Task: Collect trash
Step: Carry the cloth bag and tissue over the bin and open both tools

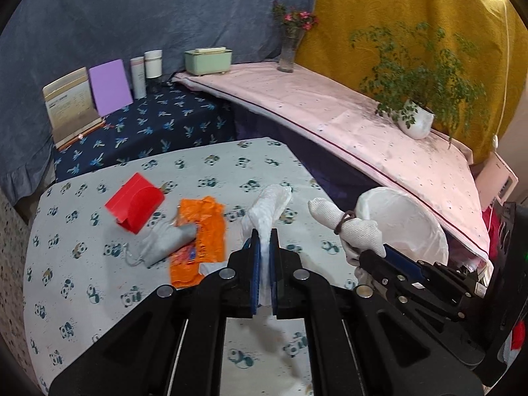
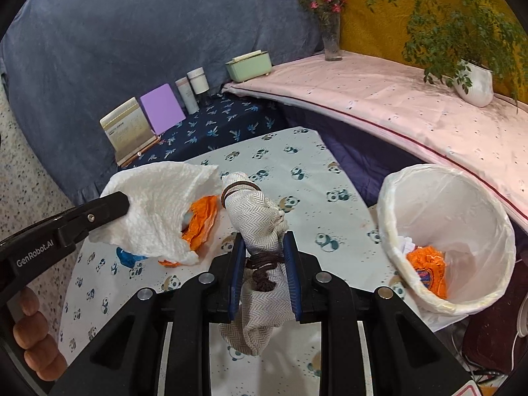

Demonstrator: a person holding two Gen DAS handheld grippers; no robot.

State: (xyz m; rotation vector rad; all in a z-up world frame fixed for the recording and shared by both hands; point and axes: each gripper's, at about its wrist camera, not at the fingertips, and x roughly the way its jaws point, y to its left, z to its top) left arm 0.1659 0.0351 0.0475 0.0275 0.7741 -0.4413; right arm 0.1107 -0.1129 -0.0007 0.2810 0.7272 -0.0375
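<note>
both grippers hold something above the panda cloth (image 1: 99,283). left gripper (image 1: 264,241) is pinched nearly closed on one white paper towel (image 1: 269,211); right gripper (image 2: 264,247) has its blue pads clamped, narrowly apart, on one woven pouch (image 2: 260,221) tied with brown cord. on the cloth lie one red box (image 1: 135,203), one grey pouch (image 1: 165,239) and one orange wrapper (image 1: 201,241). one lined bin (image 2: 495,241) stands at the cloth's right edge, holding another crumpled orange wrapper (image 2: 427,272) and some white scraps. two plants stand on the pink ledge (image 1: 330,112).
</note>
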